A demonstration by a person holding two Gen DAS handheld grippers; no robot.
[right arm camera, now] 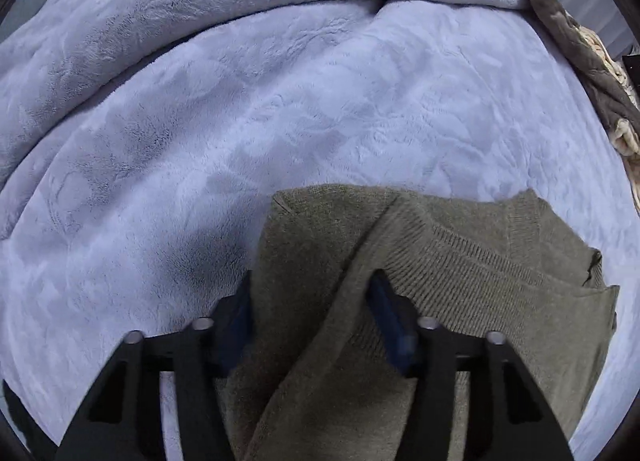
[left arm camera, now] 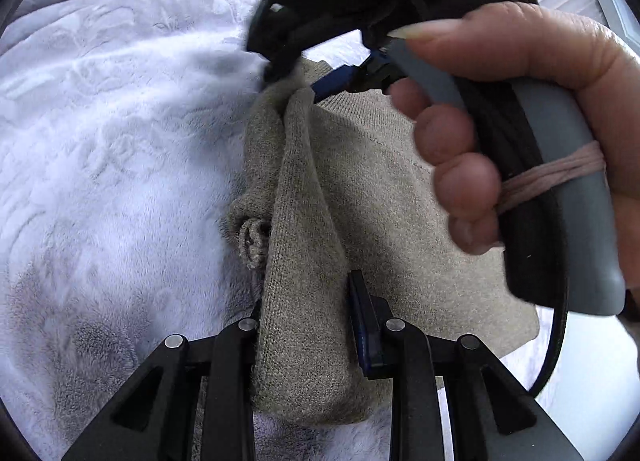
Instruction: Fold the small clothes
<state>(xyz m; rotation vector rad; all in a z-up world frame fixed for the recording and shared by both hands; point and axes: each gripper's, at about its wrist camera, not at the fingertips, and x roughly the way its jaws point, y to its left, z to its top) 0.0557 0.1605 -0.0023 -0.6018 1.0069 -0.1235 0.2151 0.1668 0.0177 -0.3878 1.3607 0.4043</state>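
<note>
1. Left gripper (left arm camera: 308, 325): jaws pinched on a raised ridge of the olive knit garment (left arm camera: 360, 189). Cloth fills the gap and the blue pad (left arm camera: 366, 333) presses its side. Grip looks sound.
2. Right gripper (right arm camera: 310, 325): jaws closed onto a gathered fold of the same garment, knit bunched between the pads and the ribbed edge (right arm camera: 472, 257) just outside the right-hand jaw.
3. Garment lies on the pale plush blanket (right arm camera: 280, 101), its body spread beyond both sets of jaws.
4. To fold well: lift both pinches level, keep the edge between them taut, carry it across in one sweep.
5. Risk: blanket pile caught under the fingertips; check before lifting.
6. Release only once edges align.
</note>
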